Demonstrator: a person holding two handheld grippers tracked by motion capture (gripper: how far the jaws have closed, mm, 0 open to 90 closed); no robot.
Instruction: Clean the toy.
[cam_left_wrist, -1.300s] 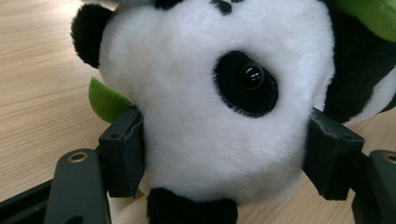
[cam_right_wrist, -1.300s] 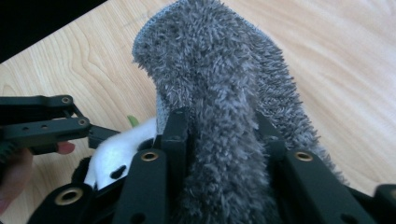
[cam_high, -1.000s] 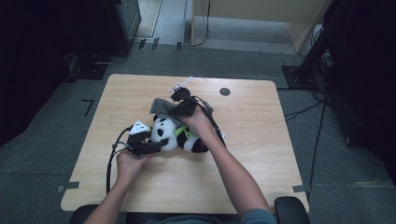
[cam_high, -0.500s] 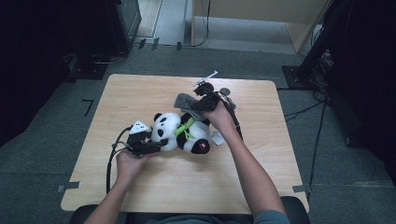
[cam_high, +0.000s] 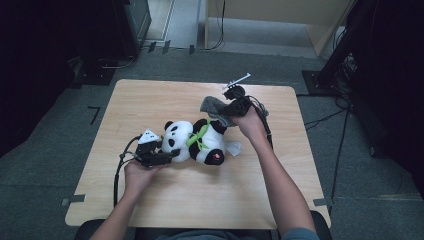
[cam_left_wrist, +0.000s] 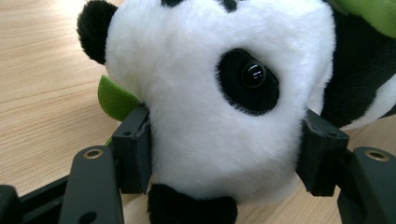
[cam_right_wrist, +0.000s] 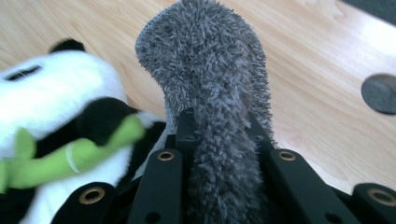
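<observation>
Grey fuzzy sock (cam_right_wrist: 205, 79) hangs pinched between the closed jaws of the right gripper (cam_high: 231, 107), lifted just above the far-right part of the wooden table (cam_high: 150, 100), beside the plush panda's (cam_high: 197, 142) feet. That panda lies on its back mid-table, green scarf (cam_high: 196, 140) at its neck, its white head (cam_left_wrist: 210, 102) clamped between the jaws of the left gripper (cam_high: 160, 156), which pins it down. Judging by this, the sock is off and being carried clear; next it wants setting down on bare wood, away from the toy.
</observation>
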